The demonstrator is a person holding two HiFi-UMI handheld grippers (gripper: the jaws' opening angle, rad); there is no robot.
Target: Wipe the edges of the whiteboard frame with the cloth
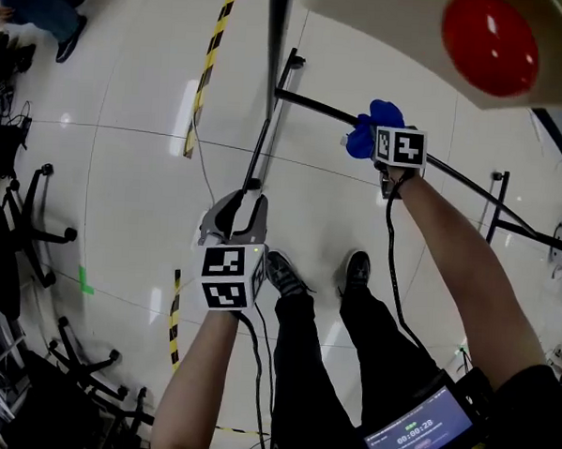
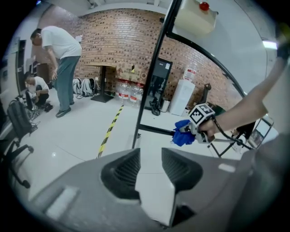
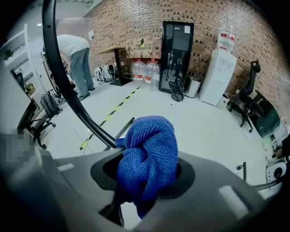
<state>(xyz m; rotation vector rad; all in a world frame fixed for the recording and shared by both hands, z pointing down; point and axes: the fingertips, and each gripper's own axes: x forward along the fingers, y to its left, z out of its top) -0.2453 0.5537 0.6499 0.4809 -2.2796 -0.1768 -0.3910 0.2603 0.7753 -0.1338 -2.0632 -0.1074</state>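
Observation:
My right gripper (image 1: 368, 142) is shut on a bunched blue cloth (image 1: 375, 121), which fills its jaws in the right gripper view (image 3: 147, 154). The cloth lies against the black bar (image 1: 471, 182) of the whiteboard frame; that bar (image 3: 68, 90) curves past the cloth's left side. My left gripper (image 1: 233, 214) is shut with nothing held, near the foot of the frame's upright pole (image 1: 265, 134). From the left gripper (image 2: 151, 158) I see the pole (image 2: 154, 72), the cloth (image 2: 182, 135) and the right hand beyond.
A cream box with a red knob (image 1: 488, 42) hangs close overhead. Yellow-black floor tape (image 1: 206, 69) runs behind the pole. Office chairs (image 1: 37, 215) stand at the left. Two people (image 2: 59, 63) are near a brick wall with water bottles (image 2: 129, 93). My feet (image 1: 354, 270) stand below the bar.

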